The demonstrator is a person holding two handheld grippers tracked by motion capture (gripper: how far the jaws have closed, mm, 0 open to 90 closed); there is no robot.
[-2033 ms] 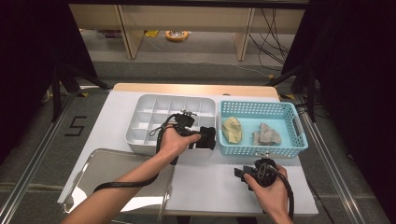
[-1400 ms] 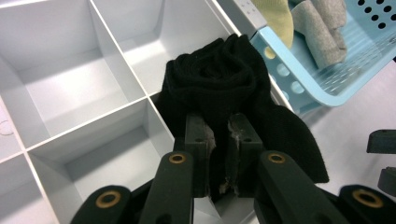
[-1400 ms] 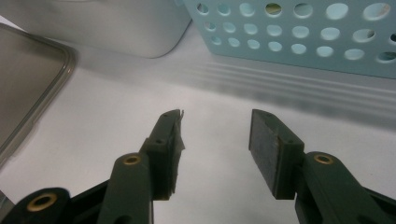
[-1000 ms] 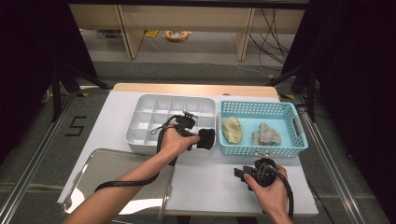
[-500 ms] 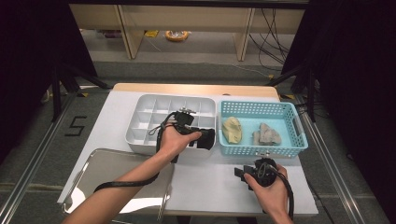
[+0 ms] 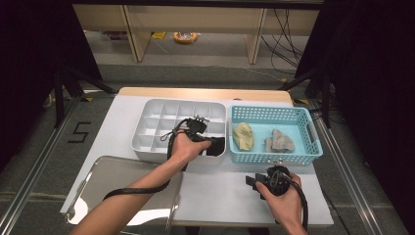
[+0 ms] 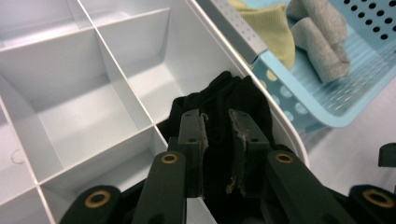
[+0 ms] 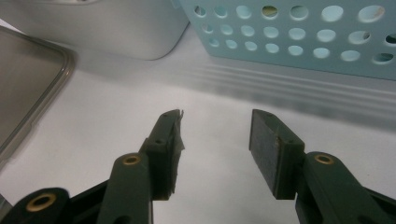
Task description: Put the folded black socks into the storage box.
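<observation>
In the left gripper view, my left gripper [image 7: 219, 135] pinches a black sock [image 7: 233, 93] between its pads. Its jaws have just been closing, with the sock between them. The sock hangs into the near right compartment of the white divided organizer [image 7: 93, 70]. The high view shows that left gripper [image 6: 211, 145] at the organizer's [image 6: 161, 117] near right corner, with the black sock [image 6: 218, 147]. My right gripper [image 8: 215, 135] stands open above the white tabletop with nothing between its fingers. It sits in front of the blue basket [image 6: 298, 115], where the high view shows the right gripper [image 6: 250, 181].
The blue basket [image 7: 327, 107] holds a yellow sock [image 6: 243, 136] and a grey sock [image 6: 280, 142]. A metal tray [image 6: 112, 171] lies at the near left, partly off the table. The organizer's other compartments look bare. Floor and shelving lie beyond the table.
The left hand has barely shifted at the organizer's near right corner, still with the black sock. The right hand has stayed put.
</observation>
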